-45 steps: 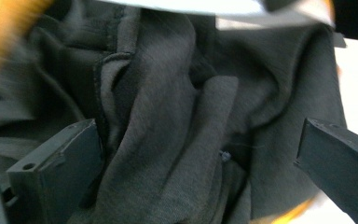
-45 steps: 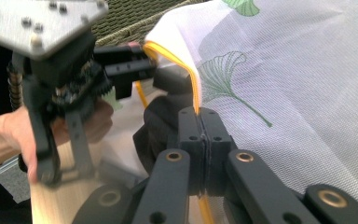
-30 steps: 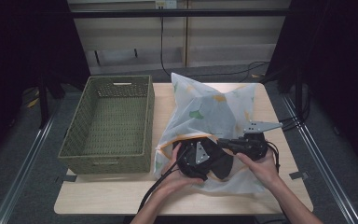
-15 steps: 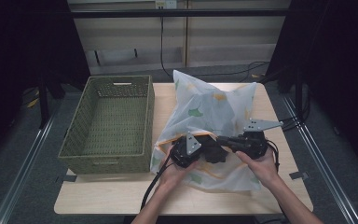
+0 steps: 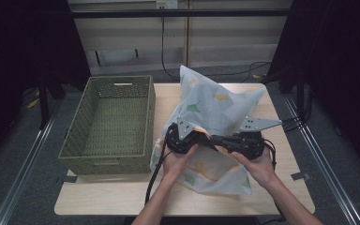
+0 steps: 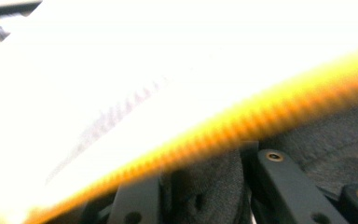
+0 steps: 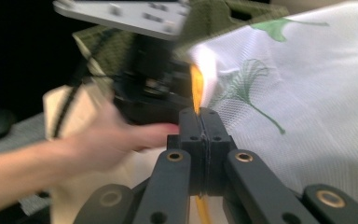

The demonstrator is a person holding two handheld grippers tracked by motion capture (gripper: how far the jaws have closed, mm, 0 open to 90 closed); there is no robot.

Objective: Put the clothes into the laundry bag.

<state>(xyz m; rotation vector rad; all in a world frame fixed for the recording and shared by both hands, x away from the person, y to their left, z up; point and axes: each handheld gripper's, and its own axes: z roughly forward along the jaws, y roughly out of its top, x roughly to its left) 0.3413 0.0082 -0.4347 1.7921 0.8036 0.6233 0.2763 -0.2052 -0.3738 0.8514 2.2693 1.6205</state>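
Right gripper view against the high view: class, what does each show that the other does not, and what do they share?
The right gripper view alone shows the right claw with its black jaws pressed together on the orange edge strip. The high view alone shows the whole green woven basket, the pale wooden table and both forearms. Both show the white mesh bag with green leaf prints, the left claw and the hand holding it.

No readable text, label, brand or number anywhere. Only green leaf prints on the white mesh bag (image 5: 215,110), pictures rather than writing. Possibly faint marks on the pale panel (image 5: 117,56) behind the table, too small and dim to make out.
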